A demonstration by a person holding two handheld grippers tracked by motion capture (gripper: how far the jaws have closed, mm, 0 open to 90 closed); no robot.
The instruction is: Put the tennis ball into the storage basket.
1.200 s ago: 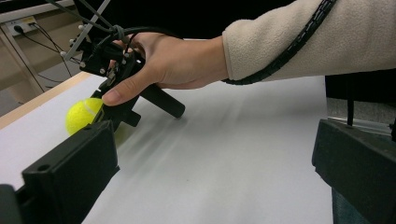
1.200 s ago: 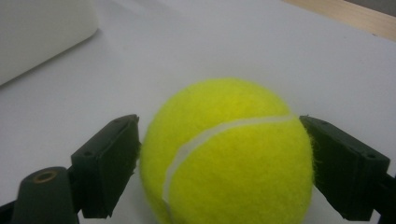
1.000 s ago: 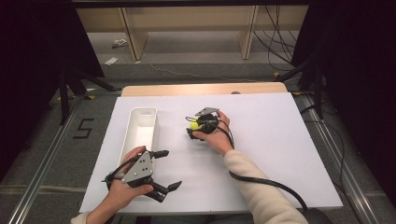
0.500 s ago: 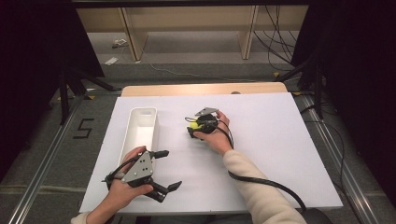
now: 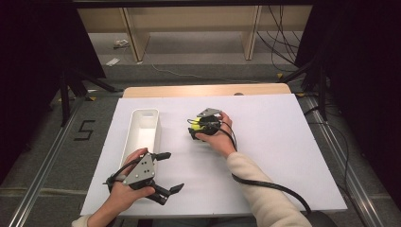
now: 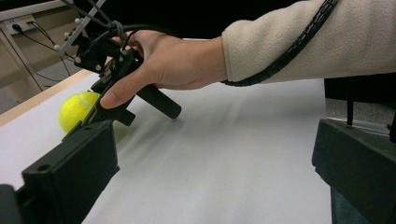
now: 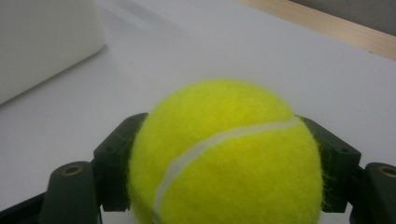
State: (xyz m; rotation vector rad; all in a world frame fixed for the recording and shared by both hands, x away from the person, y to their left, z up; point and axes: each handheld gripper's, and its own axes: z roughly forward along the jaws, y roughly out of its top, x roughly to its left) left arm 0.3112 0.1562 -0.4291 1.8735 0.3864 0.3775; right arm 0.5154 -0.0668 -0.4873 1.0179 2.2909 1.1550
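While clamped on the tennis ball [image 7: 224, 154] mid-table beside the white bin [image 5: 142, 132], right gripper [image 5: 201, 126] could squirt it out if squeezed off-centre, fuzz being slippery. Left gripper [image 5: 163, 172] parked wide, empty.

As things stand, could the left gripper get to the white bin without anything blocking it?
Probably yes. The left gripper sits open just below the near end of the white bin, bare table between them. The right gripper, closed on the tennis ball, is off to the side.
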